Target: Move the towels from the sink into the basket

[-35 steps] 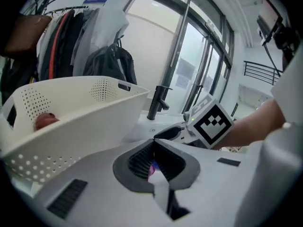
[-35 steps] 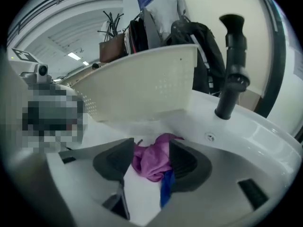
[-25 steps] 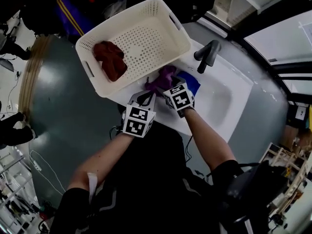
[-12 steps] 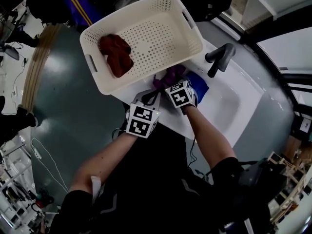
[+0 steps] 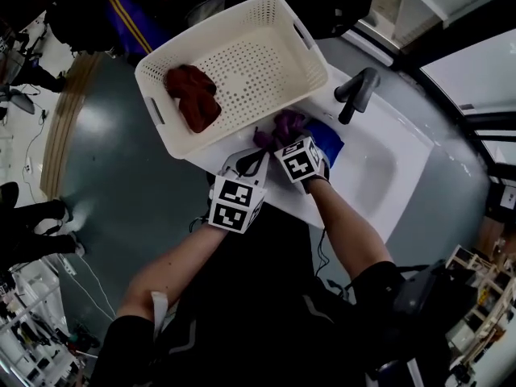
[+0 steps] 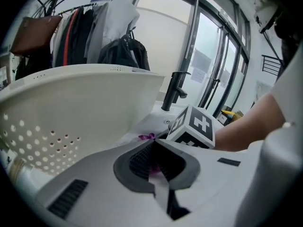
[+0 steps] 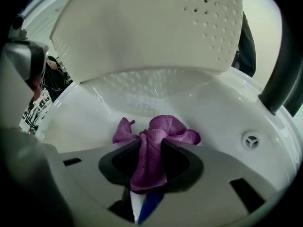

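- Grey-green floor lies round a white sink with a black faucet; a white perforated basket sits over one end of the sink (coats hang behind it in the left gripper view).
- Done, as I judge it: one red towel already lies in the basket.
- Left to do: the purple towel is bunched in the sink bowl just under the basket's edge; a blue towel touches it on the faucet side.
- Right tool: its jaws have just been closing and are clamped on a raised fold of the purple towel; the rest of the cloth rests on the sink bottom, so it is not lifted yet.
- Left tool: its jaws are drawn together, close beside the right tool; a sliver of purple shows at the tips, pinched or merely behind I cannot tell.
- Roughly a third through, I would say; two towels remain.
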A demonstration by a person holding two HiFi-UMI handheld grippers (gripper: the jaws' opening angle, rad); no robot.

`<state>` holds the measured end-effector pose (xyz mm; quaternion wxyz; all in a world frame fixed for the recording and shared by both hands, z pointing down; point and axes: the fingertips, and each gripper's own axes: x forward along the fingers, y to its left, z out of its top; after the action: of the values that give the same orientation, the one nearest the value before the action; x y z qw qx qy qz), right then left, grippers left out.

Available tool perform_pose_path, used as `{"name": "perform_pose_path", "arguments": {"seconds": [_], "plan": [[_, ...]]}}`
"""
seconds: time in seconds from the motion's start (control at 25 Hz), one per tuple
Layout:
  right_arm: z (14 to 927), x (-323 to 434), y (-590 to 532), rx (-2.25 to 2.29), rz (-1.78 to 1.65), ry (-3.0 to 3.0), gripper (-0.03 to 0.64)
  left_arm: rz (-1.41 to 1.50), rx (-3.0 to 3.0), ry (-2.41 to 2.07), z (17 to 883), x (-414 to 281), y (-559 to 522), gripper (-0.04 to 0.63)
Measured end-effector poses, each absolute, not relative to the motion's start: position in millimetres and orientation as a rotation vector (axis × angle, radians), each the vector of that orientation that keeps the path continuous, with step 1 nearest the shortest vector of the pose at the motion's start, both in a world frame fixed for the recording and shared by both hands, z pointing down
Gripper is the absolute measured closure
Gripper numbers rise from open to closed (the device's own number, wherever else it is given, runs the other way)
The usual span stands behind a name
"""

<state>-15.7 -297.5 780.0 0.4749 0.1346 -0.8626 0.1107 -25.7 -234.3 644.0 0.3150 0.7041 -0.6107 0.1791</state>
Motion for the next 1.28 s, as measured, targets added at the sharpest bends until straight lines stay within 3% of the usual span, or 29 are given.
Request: {"name": "perform_pose_path", "arguments": {"seconds": [0.68,1.28], "plan": [[630.0,12.1,-292.5,0.652,0.389,-2.289,0.479,0.316,2.191,-1.46,528.8,-19.1,-250.6,0.591],[507.9,1.2,-285.2,0.828,0.335,-2.481,0.476,0.133,2.325,-1.454,452.8,-70.0,-268.0,0.591]]}}
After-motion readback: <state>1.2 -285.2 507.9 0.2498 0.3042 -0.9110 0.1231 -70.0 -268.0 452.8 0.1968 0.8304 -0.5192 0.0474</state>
